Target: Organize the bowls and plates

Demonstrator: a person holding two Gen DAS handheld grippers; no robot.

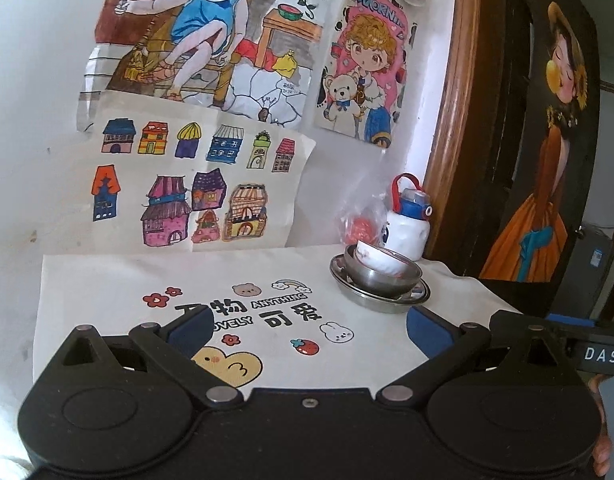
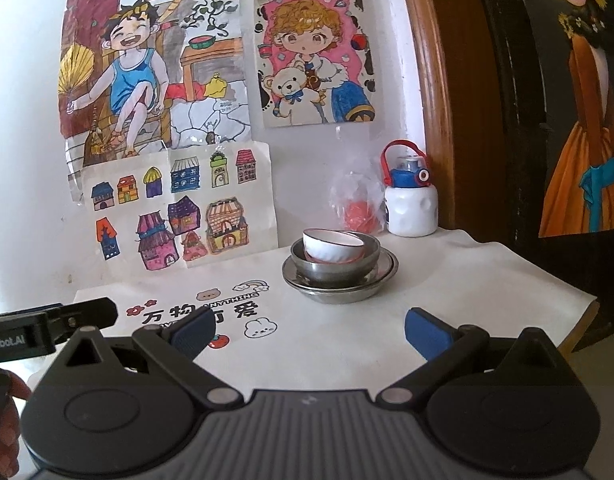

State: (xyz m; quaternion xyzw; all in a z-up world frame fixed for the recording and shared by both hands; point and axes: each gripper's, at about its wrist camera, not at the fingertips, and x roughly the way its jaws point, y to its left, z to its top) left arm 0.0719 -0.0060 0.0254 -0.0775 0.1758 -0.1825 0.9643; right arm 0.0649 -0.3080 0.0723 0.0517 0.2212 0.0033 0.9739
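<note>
both tools hover low over a printed cloth-covered table (image 2: 447,276), the right gripper (image 2: 309,330) and left gripper (image 1: 307,330) each with blue-padded fingers spread wide and empty. beyond them, toward the far right corner, a white ceramic bowl (image 2: 333,249) sits tilted inside a steel bowl (image 2: 335,268), itself on a shallow steel plate (image 2: 341,286). the likely risk: smooth glazed and polished metal surfaces sliding, the leaning bowl tipping out if nudged. just behind stand a crinkled plastic bag (image 2: 357,200) and a white bottle (image 2: 411,206).
</note>
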